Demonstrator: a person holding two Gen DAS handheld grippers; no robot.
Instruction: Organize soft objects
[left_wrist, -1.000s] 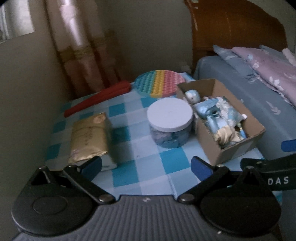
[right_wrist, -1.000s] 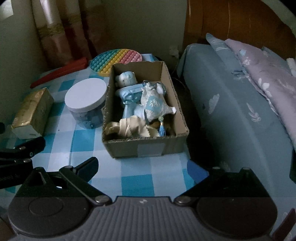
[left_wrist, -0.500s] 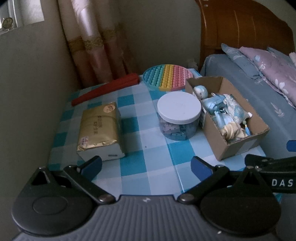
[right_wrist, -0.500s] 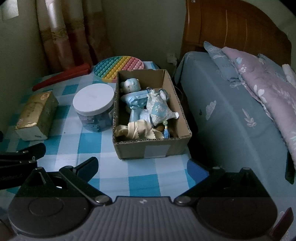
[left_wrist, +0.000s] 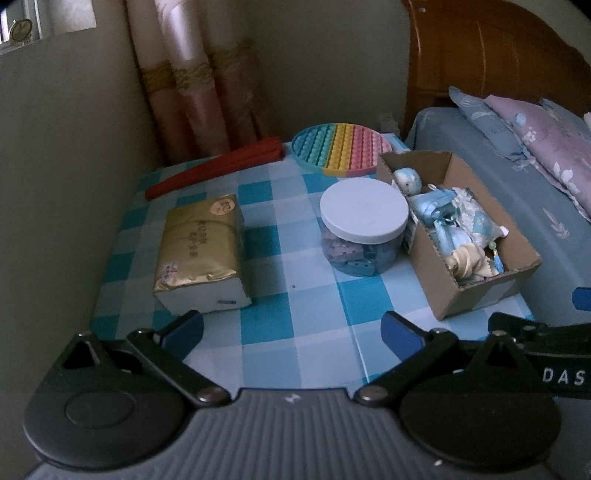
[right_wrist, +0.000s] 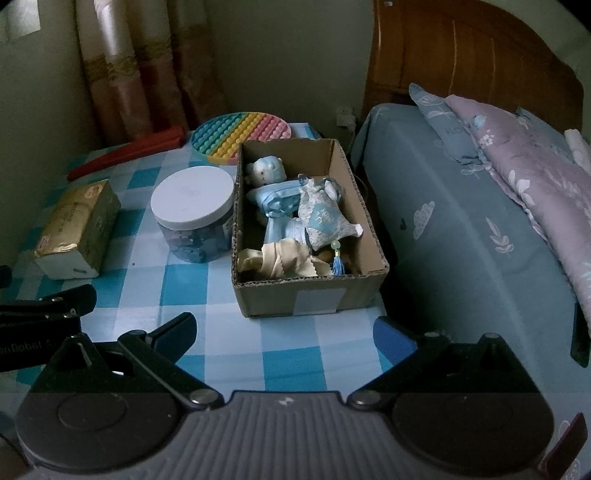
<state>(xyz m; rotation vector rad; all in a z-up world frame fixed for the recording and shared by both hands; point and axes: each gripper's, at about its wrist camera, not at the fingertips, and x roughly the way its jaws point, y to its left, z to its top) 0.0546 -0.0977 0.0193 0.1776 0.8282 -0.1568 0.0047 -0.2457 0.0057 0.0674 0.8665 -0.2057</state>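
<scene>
A cardboard box (right_wrist: 308, 301) (left_wrist: 480, 291) stands on the blue checked table (right_wrist: 280, 358) (left_wrist: 295, 314) beside the bed. In it lie a blue soft doll (right_wrist: 269, 177) (left_wrist: 406, 181), a blue-white fabric pouch with a tassel (right_wrist: 325, 221) and a cream cloth piece (right_wrist: 280, 258) (left_wrist: 469, 258). My left gripper (left_wrist: 291, 330) is open and empty, low over the table's near edge. My right gripper (right_wrist: 284, 330) is open and empty in front of the box.
A clear jar with a white lid (left_wrist: 364, 229) (right_wrist: 194, 206) stands left of the box. A gold tissue pack (left_wrist: 201, 251) (right_wrist: 75, 229) lies further left. A rainbow pop-it disc (left_wrist: 340, 147) (right_wrist: 242, 133) and a red folded fan (left_wrist: 218, 168) lie at the back. The bed (right_wrist: 480, 229) lies right.
Both grippers have drawn back and up from the table, so the box, jar and tissue pack appear farther away. Nothing on the table moved. Both stay open.
</scene>
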